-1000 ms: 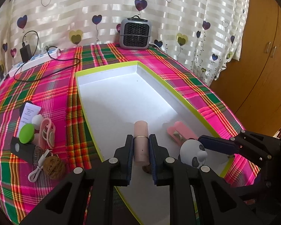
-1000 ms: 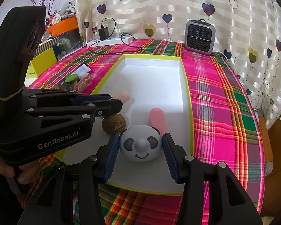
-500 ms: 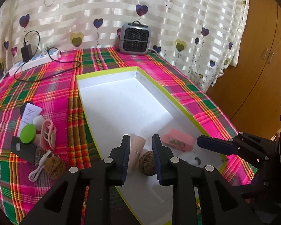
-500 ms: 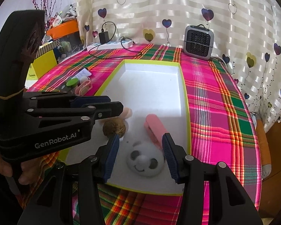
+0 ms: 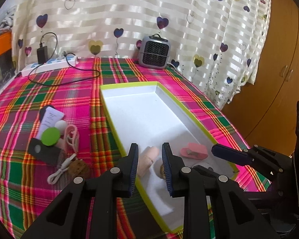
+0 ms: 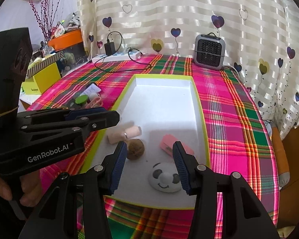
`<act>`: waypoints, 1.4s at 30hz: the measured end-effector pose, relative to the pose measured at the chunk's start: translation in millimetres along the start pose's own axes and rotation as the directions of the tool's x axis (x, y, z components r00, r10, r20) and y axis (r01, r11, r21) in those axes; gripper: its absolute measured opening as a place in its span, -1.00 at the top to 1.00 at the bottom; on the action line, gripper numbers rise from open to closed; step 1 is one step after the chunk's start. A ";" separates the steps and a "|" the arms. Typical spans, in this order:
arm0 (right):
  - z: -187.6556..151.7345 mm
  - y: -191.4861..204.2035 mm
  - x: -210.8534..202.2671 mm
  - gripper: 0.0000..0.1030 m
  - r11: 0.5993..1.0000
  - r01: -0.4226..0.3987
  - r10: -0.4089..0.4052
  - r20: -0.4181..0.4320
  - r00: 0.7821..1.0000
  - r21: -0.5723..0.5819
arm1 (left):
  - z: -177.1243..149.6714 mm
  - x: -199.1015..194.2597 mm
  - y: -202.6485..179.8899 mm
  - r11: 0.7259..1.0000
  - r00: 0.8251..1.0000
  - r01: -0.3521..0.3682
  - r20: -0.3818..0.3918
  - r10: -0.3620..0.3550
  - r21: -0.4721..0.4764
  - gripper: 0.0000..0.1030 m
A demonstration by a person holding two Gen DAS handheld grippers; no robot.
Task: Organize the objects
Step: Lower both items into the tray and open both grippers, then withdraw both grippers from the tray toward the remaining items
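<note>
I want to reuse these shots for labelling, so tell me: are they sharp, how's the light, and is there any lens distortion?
Left wrist view: strong fisheye bend with dark corners; the pink tube in the white tray looks soft. Right wrist view: same curvature; the tube shows a smeared edge, the panda toy is crisp. Daylight glows through the curtain, giving soft shadows.

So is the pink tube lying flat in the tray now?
Yes: the pink tube lies on its side on the tray floor, beside the brown ball.
</note>
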State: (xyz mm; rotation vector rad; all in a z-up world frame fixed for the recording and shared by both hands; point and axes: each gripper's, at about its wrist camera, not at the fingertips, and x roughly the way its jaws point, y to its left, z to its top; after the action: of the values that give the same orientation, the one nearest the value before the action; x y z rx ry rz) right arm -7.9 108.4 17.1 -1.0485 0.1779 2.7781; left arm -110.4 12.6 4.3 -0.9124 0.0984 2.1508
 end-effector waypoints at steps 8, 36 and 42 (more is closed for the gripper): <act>3.9 22.6 -0.9 0.05 0.999 -0.035 0.035 0.003 0.999 -0.022 | -5.2 -18.7 16.9 0.999 0.999 -0.026 0.047 0.027 -0.027 0.46; 12.5 58.6 15.5 0.05 0.991 -0.118 0.117 -0.009 0.993 -0.071 | -34.4 -41.1 79.1 0.983 0.990 -0.132 0.036 0.138 -0.131 0.44; 12.9 63.2 20.5 0.05 0.988 -0.130 0.129 -0.021 0.991 -0.080 | -32.8 -38.5 86.4 0.981 0.988 -0.148 0.027 0.153 -0.126 0.44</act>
State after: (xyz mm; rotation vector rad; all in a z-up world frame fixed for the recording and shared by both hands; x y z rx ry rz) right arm -43.8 51.0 16.4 -1.1154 0.1417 2.9165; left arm -134.2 -82.9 -13.9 -0.9618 0.0160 2.3347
